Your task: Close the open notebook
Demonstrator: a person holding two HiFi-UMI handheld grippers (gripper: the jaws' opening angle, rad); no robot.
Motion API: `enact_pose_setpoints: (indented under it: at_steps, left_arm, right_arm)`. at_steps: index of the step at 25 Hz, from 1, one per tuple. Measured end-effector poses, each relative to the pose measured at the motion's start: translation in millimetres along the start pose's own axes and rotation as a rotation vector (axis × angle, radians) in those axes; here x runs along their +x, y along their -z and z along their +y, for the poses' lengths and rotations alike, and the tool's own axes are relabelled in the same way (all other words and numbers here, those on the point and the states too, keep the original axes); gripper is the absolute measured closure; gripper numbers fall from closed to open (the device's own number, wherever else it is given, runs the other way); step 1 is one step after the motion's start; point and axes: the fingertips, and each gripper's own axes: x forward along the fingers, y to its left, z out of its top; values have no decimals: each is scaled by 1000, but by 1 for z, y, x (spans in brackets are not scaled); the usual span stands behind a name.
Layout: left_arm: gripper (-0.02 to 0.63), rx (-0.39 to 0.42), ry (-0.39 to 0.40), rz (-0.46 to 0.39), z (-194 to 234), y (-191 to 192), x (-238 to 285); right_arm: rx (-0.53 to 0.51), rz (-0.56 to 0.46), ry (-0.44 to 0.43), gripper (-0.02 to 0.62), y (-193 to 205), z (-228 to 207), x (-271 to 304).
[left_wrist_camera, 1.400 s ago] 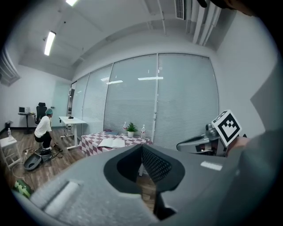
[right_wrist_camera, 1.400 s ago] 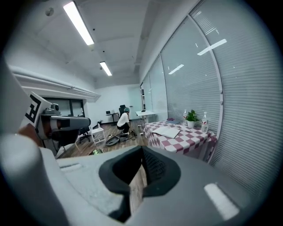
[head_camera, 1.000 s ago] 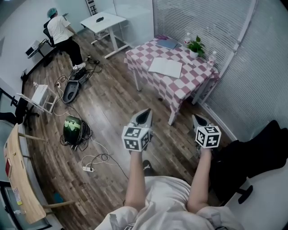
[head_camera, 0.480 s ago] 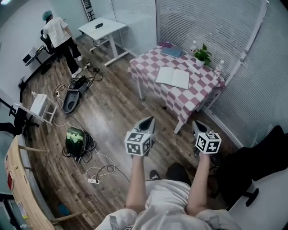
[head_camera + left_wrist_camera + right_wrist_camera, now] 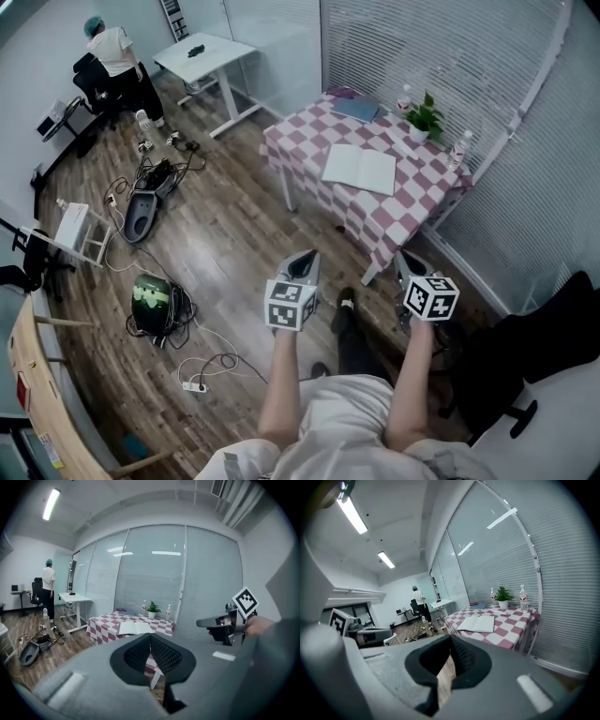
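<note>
The open white paper notebook [image 5: 360,169] lies flat on the square table with a pink-and-white checked cloth [image 5: 412,211], near a small green potted plant [image 5: 425,120]. The left gripper [image 5: 306,256] and the right gripper [image 5: 403,257] hang over the brown wooden floor [image 5: 234,234], well apart from the table. Each has its 2 jaws pressed together on nothing.

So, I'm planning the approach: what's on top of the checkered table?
An open notebook, a blue book, a potted plant, two bottles. Anything behind the plant is hidden.
</note>
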Motion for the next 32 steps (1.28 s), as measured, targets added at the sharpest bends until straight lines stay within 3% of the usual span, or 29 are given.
enact_pose_setpoints:
  at_steps: [4,10,15,22,27,32]
  left_arm:
    - [598,10,7,-14,25,-28,38]
    - [598,-71,-26,-107,71,-101,99]
    - [598,15,-16,-79,82,-118,162]
    - [598,-76,-113,-135,126,-145,227]
    - [598,-100,-129,-161,142,-159,260]
    - [598,-92,-86,-55,146,-124,294]
  right_arm:
    - [28,-16,-30,595,-30,-15,51]
    - [-36,-36,-62,595,-97,-34,114]
    - [-8,-67,-56,595,-138,-68,160]
    - [-10,-55,-57,595,-178,-114,227]
    - [-12,-6,-42,595,-175,-148,262]
    - [16,81,-43,595,-148,-168,302]
